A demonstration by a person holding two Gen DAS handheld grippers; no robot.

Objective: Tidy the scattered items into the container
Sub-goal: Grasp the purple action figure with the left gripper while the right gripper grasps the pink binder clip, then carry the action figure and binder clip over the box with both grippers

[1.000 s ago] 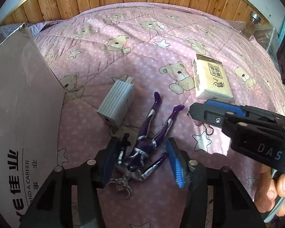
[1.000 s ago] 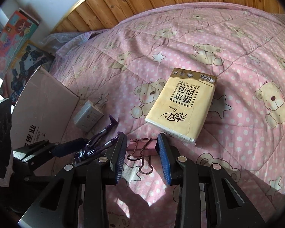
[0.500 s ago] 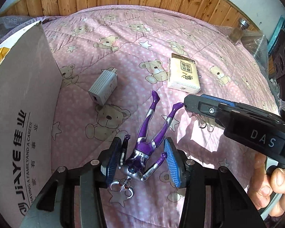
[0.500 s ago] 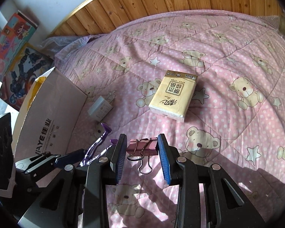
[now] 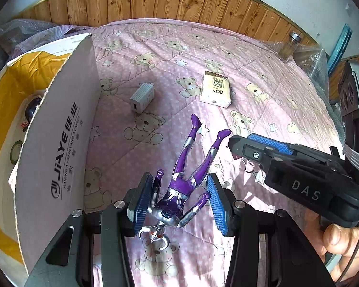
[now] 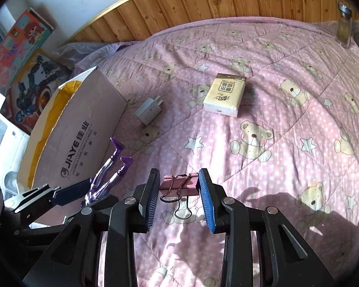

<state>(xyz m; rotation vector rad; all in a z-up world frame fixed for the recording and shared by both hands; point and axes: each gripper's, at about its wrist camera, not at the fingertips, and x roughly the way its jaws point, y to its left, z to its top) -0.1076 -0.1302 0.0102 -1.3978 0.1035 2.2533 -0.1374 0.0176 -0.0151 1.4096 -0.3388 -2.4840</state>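
From the left wrist, the left gripper [image 5: 179, 201] clamps the purple-and-silver plastic figure [image 5: 179, 186] beside the open cardboard box [image 5: 57, 148], which already holds items; the grey charger block [image 5: 142, 97] and cream tissue pack [image 5: 215, 92] lie mid-quilt. From the right wrist, the right gripper [image 6: 179, 198] pinches the pink binder clip [image 6: 179, 185] above the pink bear-print quilt [image 6: 287, 131], so I judge the tidying roughly half done.

Cardboard box [image 5: 57, 148], left side of the left wrist frame: the outer wall carries a round logo, then "JiAYE" in Latin letters, then two large Chinese characters. A smaller line beneath begins "HAVING A FAMILY AND A CAREER"; the small Chinese characters under it cannot be made out.

The same print shows on the box wall at lower left of the right wrist frame.

Right hand-held gripper [image 5: 229, 141], right side of the left wrist frame: its black body is marked "DAS" in pale capitals.

Tissue pack [image 6: 225, 98], upper centre of the right wrist frame: large dark Chinese characters, seen inverted; its fine print is illegible.
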